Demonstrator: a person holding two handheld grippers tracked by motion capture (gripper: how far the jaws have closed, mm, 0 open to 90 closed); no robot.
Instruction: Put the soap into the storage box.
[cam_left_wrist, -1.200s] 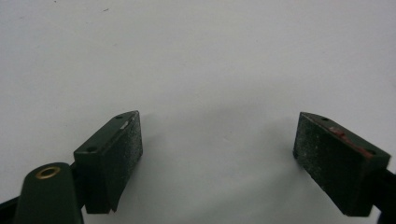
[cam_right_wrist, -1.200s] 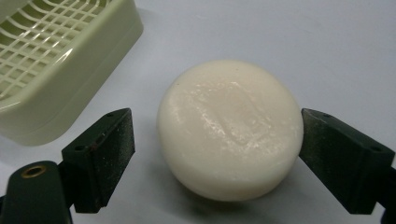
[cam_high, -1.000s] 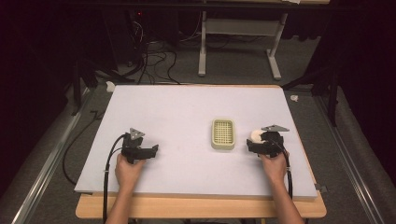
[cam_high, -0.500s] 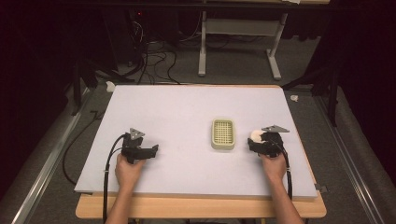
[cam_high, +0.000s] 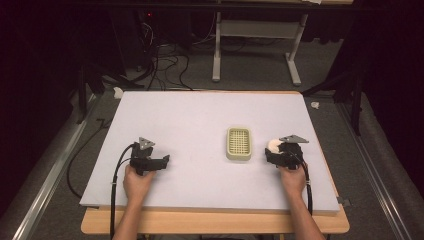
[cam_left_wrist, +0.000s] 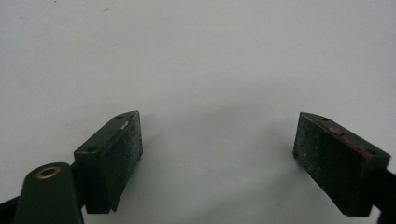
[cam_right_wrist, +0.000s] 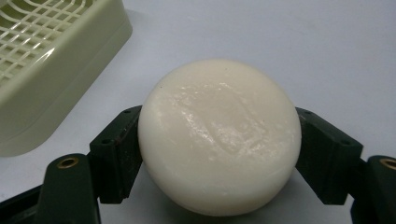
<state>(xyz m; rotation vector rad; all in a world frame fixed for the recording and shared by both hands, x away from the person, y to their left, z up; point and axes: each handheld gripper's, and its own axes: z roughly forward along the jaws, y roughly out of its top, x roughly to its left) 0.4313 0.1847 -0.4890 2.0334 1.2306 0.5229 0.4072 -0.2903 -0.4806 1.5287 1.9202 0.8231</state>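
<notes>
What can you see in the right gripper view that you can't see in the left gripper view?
The right gripper view has a round white soap bar clamped between the right gripper jaws, with a pale green soap dish beside it at upper left. The left gripper view has the left gripper with its jaws spread wide and nothing between them. Both share the pale tabletop beneath two black jaws.
</notes>
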